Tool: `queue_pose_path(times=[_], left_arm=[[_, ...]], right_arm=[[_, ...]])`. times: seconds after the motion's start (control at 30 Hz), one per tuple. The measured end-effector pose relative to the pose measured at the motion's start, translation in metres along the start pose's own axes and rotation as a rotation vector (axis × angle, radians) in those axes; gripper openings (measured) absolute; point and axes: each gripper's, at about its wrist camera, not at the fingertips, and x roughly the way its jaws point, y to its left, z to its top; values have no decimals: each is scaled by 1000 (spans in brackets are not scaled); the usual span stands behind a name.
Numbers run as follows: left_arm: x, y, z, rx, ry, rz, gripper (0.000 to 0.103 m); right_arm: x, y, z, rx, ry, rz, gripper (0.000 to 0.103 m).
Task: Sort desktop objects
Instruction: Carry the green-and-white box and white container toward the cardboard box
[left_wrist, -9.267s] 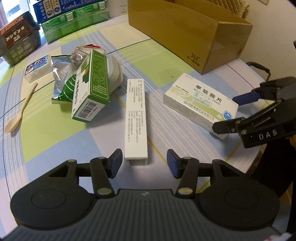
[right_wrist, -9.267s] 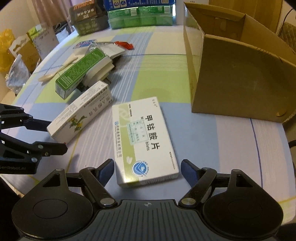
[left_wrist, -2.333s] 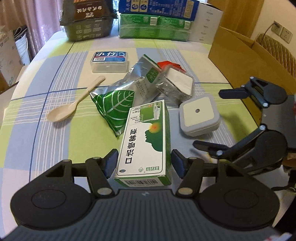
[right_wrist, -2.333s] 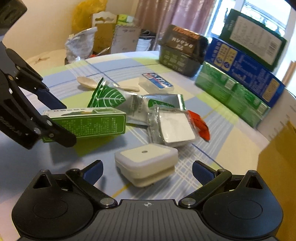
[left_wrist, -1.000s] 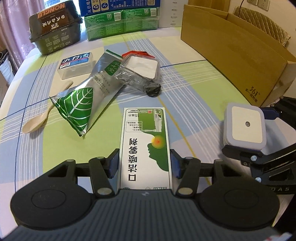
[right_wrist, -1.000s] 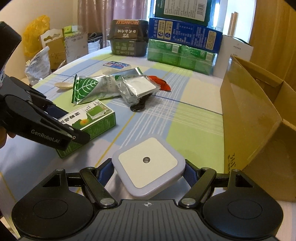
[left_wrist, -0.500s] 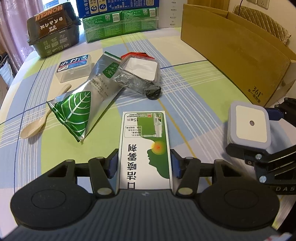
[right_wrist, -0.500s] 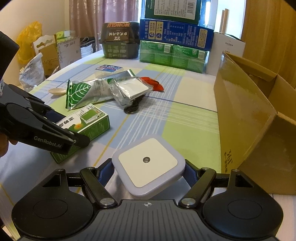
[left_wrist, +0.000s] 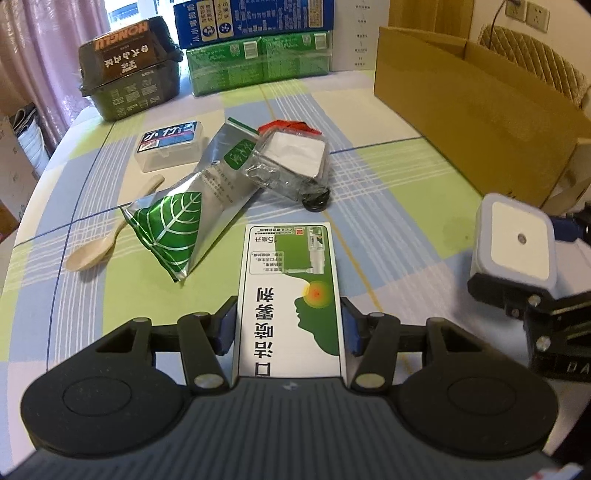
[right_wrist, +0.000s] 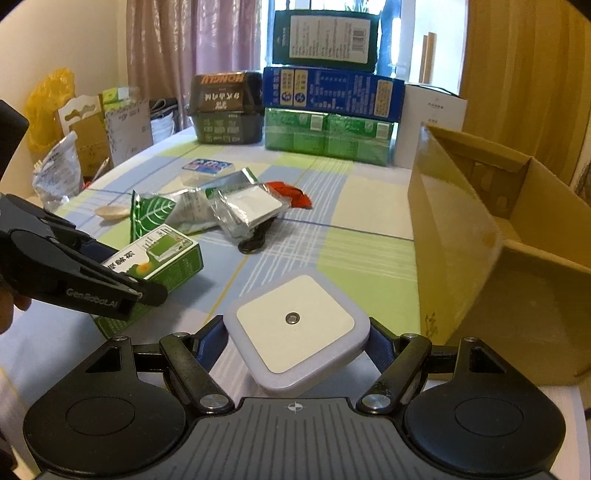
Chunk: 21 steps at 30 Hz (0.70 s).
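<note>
My left gripper (left_wrist: 289, 325) is shut on a green and white medicine box (left_wrist: 290, 291), held above the table; the same box (right_wrist: 155, 258) shows at the left in the right wrist view. A white square night light (right_wrist: 295, 328) sits clamped in my right gripper (right_wrist: 295, 343), also lifted; in the left wrist view it (left_wrist: 515, 240) hangs at the right edge. An open cardboard box (right_wrist: 498, 236) stands just right of the right gripper. On the table lie a silver and green foil pouch (left_wrist: 184, 218), a wrapped white square item (left_wrist: 291, 162), a clear plastic case (left_wrist: 170, 144) and a wooden spoon (left_wrist: 110, 240).
Stacked green and blue cartons (left_wrist: 258, 40) and a dark noodle tub (left_wrist: 129, 70) line the table's far edge. A small black ring (left_wrist: 316, 201) lies by the wrapped item, a red wrapper (right_wrist: 291, 192) behind it. Bags (right_wrist: 55, 173) stand beyond the table's left side.
Both grippers have risen a little and tilted up with their loads still held; the far cartons and the open top of the cardboard box now show more fully.
</note>
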Motion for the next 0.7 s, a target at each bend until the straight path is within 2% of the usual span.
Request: queue_pose_path(times=[0.17, 0.47, 0.7], left_arm=[[-29, -20, 0, -28, -23, -32, 50], [-89, -45, 7, -62, -95, -40, 50], [-120, -68, 10, -51, -126, -55, 50]], right_arm=[[-30, -8, 4, 64, -12, -5, 75], [-87, -23, 6, 116, -59, -51, 75], [-123, -39, 6, 167, -93, -86, 75]])
